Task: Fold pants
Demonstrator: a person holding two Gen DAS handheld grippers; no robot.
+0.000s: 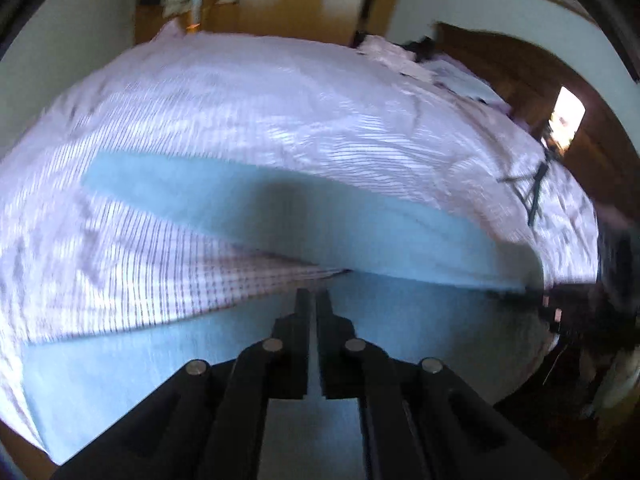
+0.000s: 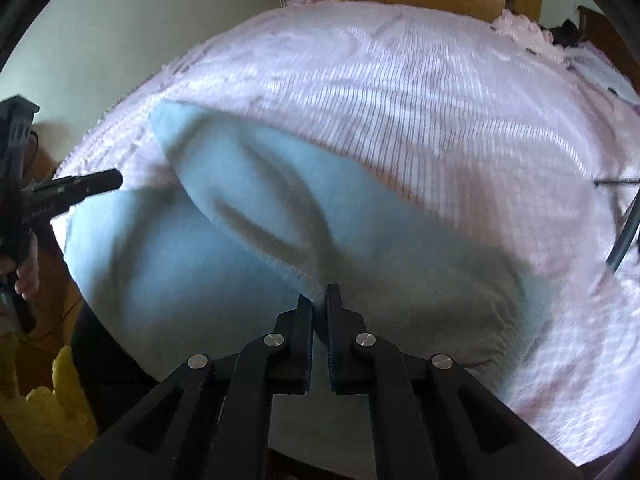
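Black fingers of the left gripper (image 1: 313, 298) sit nearest the left wrist camera, drawn almost together with only a thin slit between them and nothing visibly caught there; they hang just above the pale blue pants (image 1: 248, 220). Those pants lie on a bed (image 1: 280, 96) covered with a pink-and-white checked sheet. In this view the two legs spread apart like a V: one leg runs from the middle out to the upper left, its hem toward the left edge of the bed, while the other spreads wide along the near edge below. A wedge of checked sheet shows between them, its tip coming just short of the fingertips. To the right, the blue cloth curves round toward the waist end at the bed's edge.

Seen from the right wrist camera, the left gripper (image 2: 114, 178) enters from the far left, held by a hand (image 2: 26, 276), its tip over the outer edge of the pants (image 2: 192, 264). Across the middle, one leg is lifted and doubled over the other, its long axis slanting from the upper left down to the centre, with soft dark creases along it. The right gripper (image 2: 320, 300) has its fingers clamped on the blue cloth where that raised fold ends. The fabric looks plain, soft and slightly fuzzy, though motion blur hides finer detail. Further right, only the bed (image 2: 480, 112) shows.
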